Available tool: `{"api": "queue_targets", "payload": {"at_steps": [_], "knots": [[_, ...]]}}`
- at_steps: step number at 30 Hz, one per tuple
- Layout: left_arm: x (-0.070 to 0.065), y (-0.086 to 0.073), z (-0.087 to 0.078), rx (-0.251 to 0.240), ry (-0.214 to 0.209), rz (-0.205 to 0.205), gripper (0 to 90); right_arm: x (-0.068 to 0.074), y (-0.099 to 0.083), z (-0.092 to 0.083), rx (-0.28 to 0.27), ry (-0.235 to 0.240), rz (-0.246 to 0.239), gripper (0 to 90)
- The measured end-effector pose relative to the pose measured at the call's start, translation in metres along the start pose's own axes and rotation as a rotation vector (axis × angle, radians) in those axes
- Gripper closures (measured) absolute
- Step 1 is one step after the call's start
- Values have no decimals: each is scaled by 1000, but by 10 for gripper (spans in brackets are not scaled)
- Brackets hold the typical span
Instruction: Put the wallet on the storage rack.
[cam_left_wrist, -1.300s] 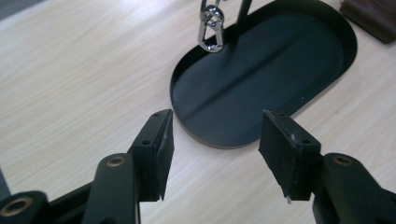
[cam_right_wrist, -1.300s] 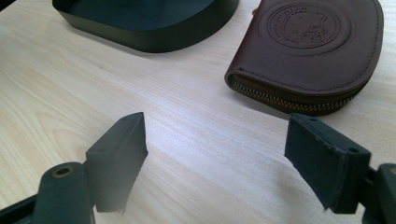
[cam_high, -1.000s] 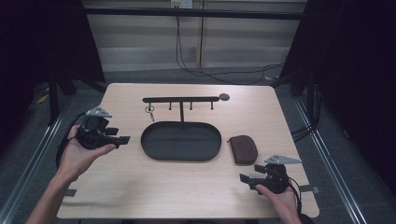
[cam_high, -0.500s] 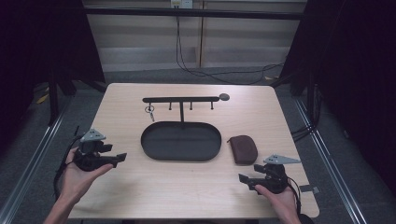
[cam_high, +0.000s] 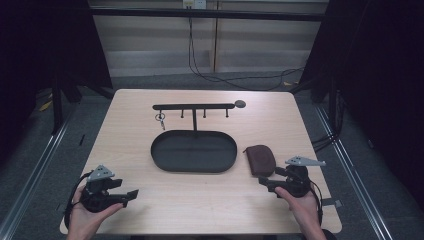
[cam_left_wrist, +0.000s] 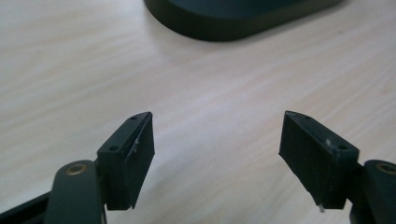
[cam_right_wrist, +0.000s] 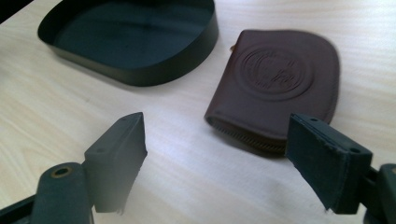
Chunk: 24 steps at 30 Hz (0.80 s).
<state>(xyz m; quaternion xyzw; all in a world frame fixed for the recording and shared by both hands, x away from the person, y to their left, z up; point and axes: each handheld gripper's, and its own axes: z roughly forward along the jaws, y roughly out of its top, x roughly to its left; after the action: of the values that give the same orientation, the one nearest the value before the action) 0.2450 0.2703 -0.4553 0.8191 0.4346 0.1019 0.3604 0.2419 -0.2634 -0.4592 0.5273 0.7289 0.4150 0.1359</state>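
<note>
Down toward the near left corner comes the left gripper (cam_high: 131, 193), pulled back from mid-table over the last second; its jaws stand spread above bare light wood, holding nothing. The right gripper (cam_high: 264, 180) has not shifted: at the near right, jaws spread wide and empty, aimed at the brown zipped leather pouch (cam_right_wrist: 275, 88) lying flat just ahead. Beyond sits the black oval metal tray (cam_high: 194, 151), then the black key rack (cam_high: 194, 106). The pouch looks like the next pick.
</note>
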Motion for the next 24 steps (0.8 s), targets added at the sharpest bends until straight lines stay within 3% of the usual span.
{"api": "queue_targets", "payload": {"at_steps": [4, 6, 10, 12, 14, 18, 22, 24], "knots": [[-5, -2, 0, 8, 0, 10, 245, 0, 12, -4, -9, -6, 0, 196], [-7, -4, 1, -10, -16, -9, 243, 0, 19, -4, 16, -7, -8, 190], [-12, -7, 6, 18, -45, 23, 194, 0, 33, 1, 45, -28, -12, 183], [-15, -9, 10, 37, -65, 53, 176, -2, 40, 5, 94, -40, -10, 160], [-19, -9, 12, 47, -105, 100, 179, -4, 45, 10, 155, -48, -24, 192], [-23, -10, 13, 28, -147, 111, 165, -9, 52, 21, 232, -69, -29, 181], [-26, -12, 13, 20, -131, 100, 165, -15, 64, 29, 277, -75, -23, 168], [-25, -13, 12, 2, -103, 98, 165, -17, 69, 33, 301, -70, -8, 166]]}}
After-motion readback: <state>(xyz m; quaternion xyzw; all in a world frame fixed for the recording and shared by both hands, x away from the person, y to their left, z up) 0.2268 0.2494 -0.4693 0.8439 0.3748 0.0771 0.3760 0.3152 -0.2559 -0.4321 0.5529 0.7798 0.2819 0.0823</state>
